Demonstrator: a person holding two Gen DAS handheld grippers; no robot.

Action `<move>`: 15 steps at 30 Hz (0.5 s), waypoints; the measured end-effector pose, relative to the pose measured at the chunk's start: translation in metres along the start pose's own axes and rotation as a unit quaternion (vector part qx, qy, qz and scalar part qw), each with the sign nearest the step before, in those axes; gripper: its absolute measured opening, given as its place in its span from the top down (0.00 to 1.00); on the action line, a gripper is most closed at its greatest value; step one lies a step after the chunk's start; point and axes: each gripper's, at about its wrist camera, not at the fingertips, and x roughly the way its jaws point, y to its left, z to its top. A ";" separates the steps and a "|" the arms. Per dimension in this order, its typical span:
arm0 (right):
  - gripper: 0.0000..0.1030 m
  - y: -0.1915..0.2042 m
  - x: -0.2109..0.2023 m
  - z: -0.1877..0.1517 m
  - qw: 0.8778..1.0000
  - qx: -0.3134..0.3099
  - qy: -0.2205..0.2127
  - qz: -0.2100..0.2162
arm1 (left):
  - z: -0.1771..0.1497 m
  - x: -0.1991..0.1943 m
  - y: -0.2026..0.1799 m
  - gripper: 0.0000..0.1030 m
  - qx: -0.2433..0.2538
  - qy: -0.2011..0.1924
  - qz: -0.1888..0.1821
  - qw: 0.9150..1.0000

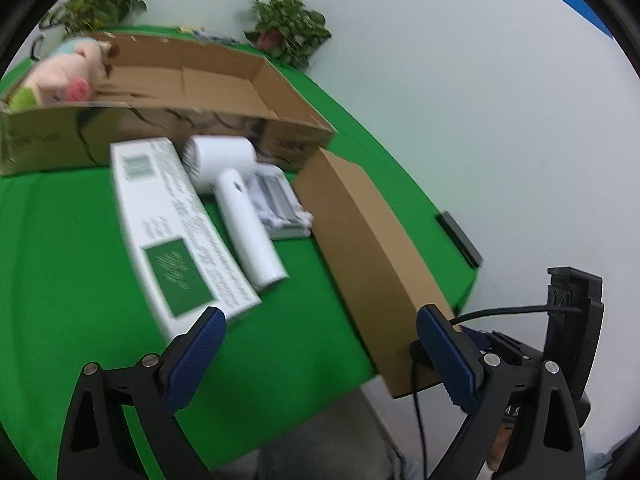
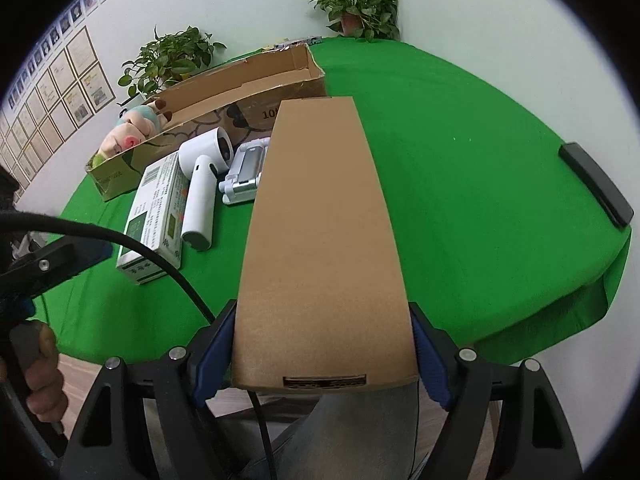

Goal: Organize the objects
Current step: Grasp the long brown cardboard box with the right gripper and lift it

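Note:
A long brown box lies on the green table, its near end hanging over the front edge. My right gripper is shut on that end, with a blue pad against each side. To its left lie a white hair dryer, a white-and-green carton and a small white stand. My left gripper is open over the table's front, nothing between its fingers; the carton is by its left fingertip and the brown box by its right.
A big open cardboard box stands at the back with a pink plush toy in its left end. A black flat object lies at the table's right edge. Potted plants stand against the wall. A hand holds the left gripper.

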 end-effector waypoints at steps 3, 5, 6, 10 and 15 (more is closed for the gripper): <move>0.24 -0.001 -0.007 -0.009 1.000 0.003 0.003 0.005 | -0.001 0.018 -0.006 0.07 -0.019 0.032 -0.046 0.998; 0.24 -0.004 -0.012 -0.015 1.000 0.009 0.007 0.013 | -0.001 0.032 -0.009 0.07 -0.039 0.061 -0.082 0.994; 0.24 -0.006 -0.015 -0.017 1.000 0.015 0.008 0.021 | -0.002 0.037 -0.010 0.07 -0.050 0.071 -0.095 0.992; 0.24 -0.020 -0.026 -0.028 0.996 0.047 0.013 0.071 | -0.007 0.057 -0.016 0.07 -0.074 0.109 -0.128 0.983; 0.24 -0.020 -0.031 -0.039 0.993 0.055 0.016 0.104 | -0.013 0.071 -0.023 0.26 -0.083 0.132 -0.134 0.979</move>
